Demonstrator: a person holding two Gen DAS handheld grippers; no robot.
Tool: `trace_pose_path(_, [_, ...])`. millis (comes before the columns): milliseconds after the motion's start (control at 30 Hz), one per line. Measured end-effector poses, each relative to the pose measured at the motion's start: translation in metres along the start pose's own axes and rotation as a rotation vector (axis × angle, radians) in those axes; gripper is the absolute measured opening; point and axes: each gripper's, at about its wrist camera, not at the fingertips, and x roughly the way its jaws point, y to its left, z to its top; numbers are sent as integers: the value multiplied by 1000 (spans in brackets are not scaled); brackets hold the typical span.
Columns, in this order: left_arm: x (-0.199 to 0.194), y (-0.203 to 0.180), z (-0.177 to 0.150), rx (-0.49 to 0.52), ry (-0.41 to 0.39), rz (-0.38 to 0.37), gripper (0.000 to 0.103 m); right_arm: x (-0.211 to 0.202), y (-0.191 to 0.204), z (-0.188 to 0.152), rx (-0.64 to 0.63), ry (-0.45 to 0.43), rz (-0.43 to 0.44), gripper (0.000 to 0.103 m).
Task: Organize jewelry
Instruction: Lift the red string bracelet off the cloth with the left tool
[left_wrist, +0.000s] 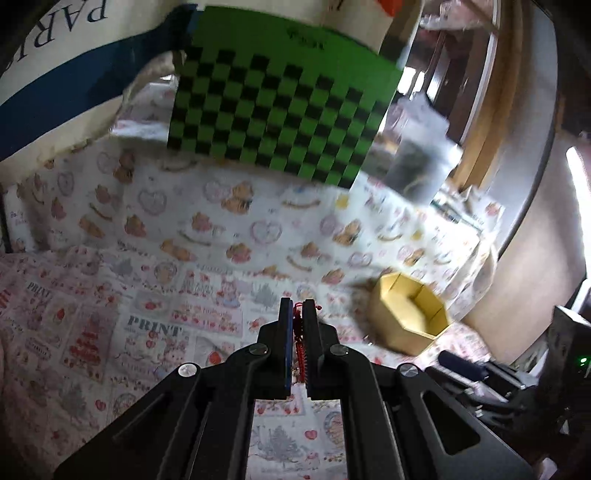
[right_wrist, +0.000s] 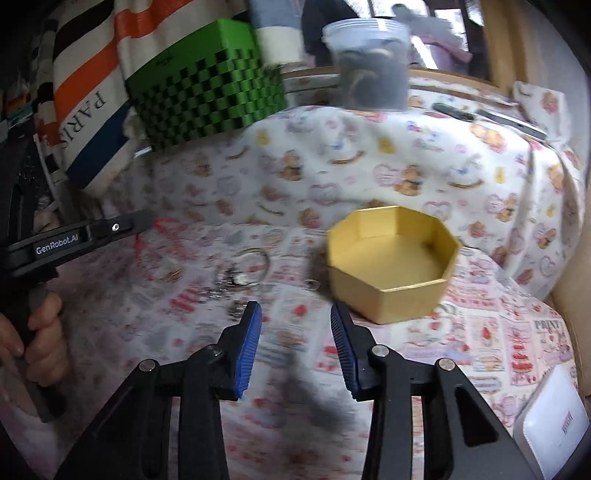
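Observation:
My left gripper (left_wrist: 297, 306) is shut on a red cord bracelet (left_wrist: 298, 347) and holds it above the patterned cloth. It also shows at the left of the right wrist view (right_wrist: 144, 221), with the red cord (right_wrist: 162, 224) blurred at its tip. A yellow octagonal box (right_wrist: 391, 262) stands open and empty on the cloth; in the left wrist view the box (left_wrist: 408, 314) lies to the right of the fingers. My right gripper (right_wrist: 295, 314) is open and empty, just left of the box. A silver bangle (right_wrist: 255, 264) and small silver pieces (right_wrist: 227, 282) lie on the cloth ahead of it.
A green checkered box (right_wrist: 207, 96) leans against a striped bag (right_wrist: 85, 96) at the back left. A clear plastic tub (right_wrist: 373, 66) with dark contents stands at the back. A white device (right_wrist: 554, 417) lies at the right front corner.

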Motion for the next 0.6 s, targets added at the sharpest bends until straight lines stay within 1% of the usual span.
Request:
trace_pose_path(67, [-5,3,2,-22,-21,-15,4,7,13,6,-18,34,12,35])
trace_pose_path(133, [-3,4,3,-35,-28,1,4,21,24,12,-15,86,36,35])
trace_pose_path(167, [-3,6,4,-40,-28,23,4,27,28,14,-13,107,48,35])
trace_pose_path(200, [-1,9,4,-47,-28,71,4,39,33,16,-12,143,76,35])
trace_pose_path(233, [1,13,3,-53,-24,139,4,48,36,17,-12,170,88,35])
trace_pose_path(267, [4,18,3,-59,-22,199,4,56,38,16,-9,187,79,34])
trace_pose_path(300, [6,21,2,-62,-19,217,4,63,39,16,-6,195,58,33])
trace_pose_path(367, [11,29,4,-75,-5,231,4,75,44,15,-19,203,46,27])
trace_pose_path(400, [12,33,4,-91,2,226,4,77,45,13,-23,202,44,25])
trace_pose_path(433, [12,38,4,-119,15,196,4,79,46,12,-27,200,43,21])
trace_pose_path(467, [13,42,4,-161,34,150,4,81,47,11,-30,200,41,15])
trace_pose_path(500, [14,47,4,-206,51,103,4,83,48,10,-32,197,38,13])
trace_pose_path(533, [13,48,3,-230,56,79,4,84,48,9,-32,196,35,9])
trace_pose_path(567, [11,48,3,-227,48,82,4,85,48,8,-31,194,32,8])
trace_pose_path(600, [8,47,3,-208,35,102,4,85,48,7,-30,187,30,8])
